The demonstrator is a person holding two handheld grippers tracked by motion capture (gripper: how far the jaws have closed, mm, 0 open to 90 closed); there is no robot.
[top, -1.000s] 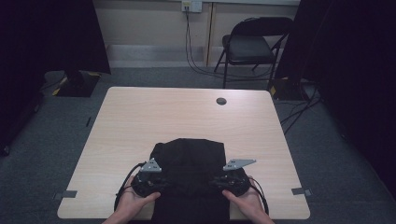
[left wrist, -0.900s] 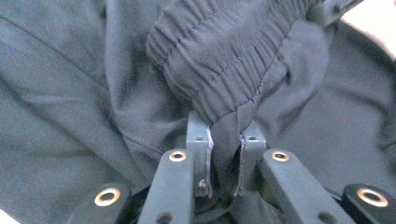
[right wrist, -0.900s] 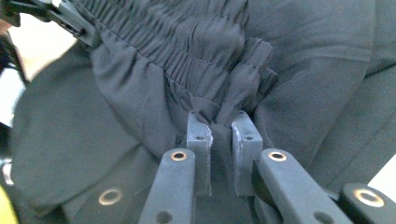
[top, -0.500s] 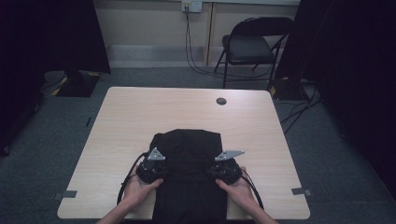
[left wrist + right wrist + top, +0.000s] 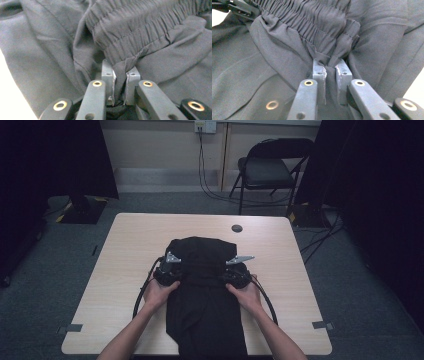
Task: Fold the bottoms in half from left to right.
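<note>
High view above the table [image 5: 125, 250] looking down, both claw views close on black trousers [image 5: 205, 295]

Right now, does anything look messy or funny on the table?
The black pants aren't flat: the elastic waistband is bunched and folded over, pinched by the left gripper and the right gripper. The lower end hangs off the table edge.

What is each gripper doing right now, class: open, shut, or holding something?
Left gripper: shut on the black trousers, pinching cloth at the elastic waistband.
Right gripper: shut on the black trousers too, at the waistband's other end.
</note>
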